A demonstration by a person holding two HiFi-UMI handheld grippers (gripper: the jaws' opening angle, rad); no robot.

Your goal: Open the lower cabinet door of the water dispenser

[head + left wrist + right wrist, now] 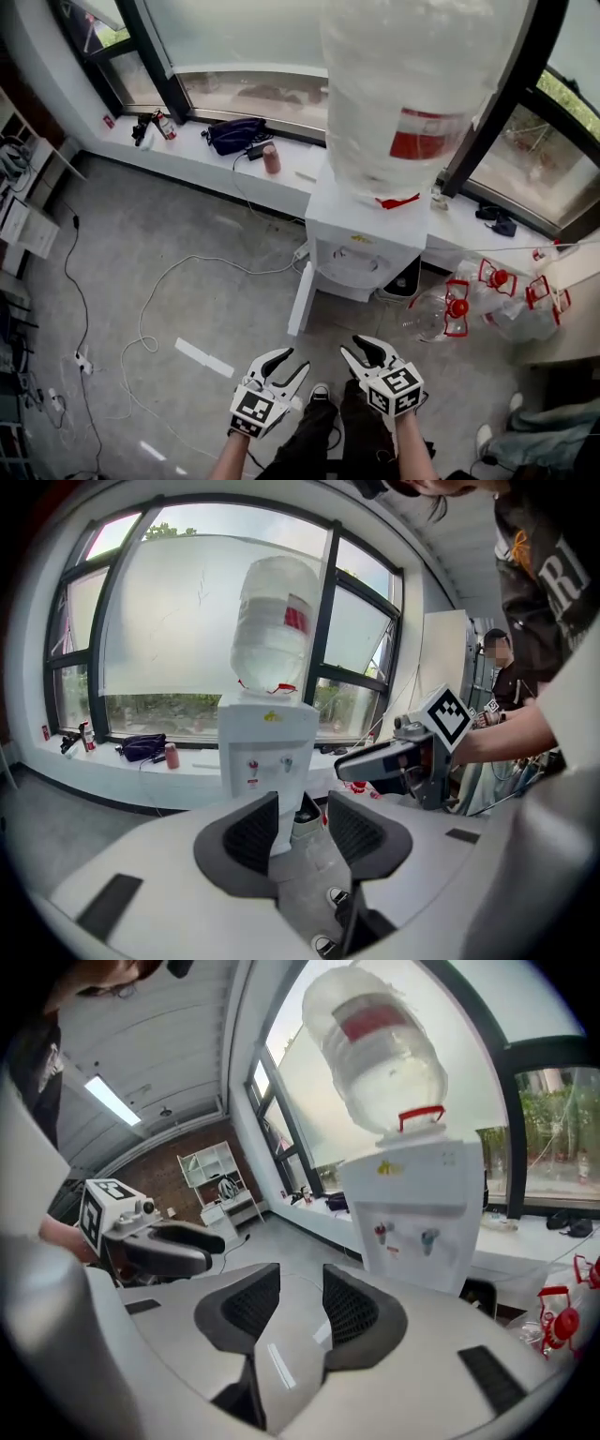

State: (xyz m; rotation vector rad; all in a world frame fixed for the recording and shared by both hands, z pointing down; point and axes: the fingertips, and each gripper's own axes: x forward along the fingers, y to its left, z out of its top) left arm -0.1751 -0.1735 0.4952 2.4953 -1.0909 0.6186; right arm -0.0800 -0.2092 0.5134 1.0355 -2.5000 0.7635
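Left claw (291, 363) and right claw (357, 348), which you hold side by side near you, both stand open with nothing between the jaws. Dispenser (361, 234) stands farther off, well apart; its lower door (301, 300) hangs swung out leftward.

We lose the bottle's (412, 84) upper end past the head view's top edge, and it hides the dispenser's (361, 234) top from us. The left gripper (301, 799) and right gripper (301, 1269) each cover its lower half in their own views; the door (302, 300), seen edge-on, is perhaps ajar.
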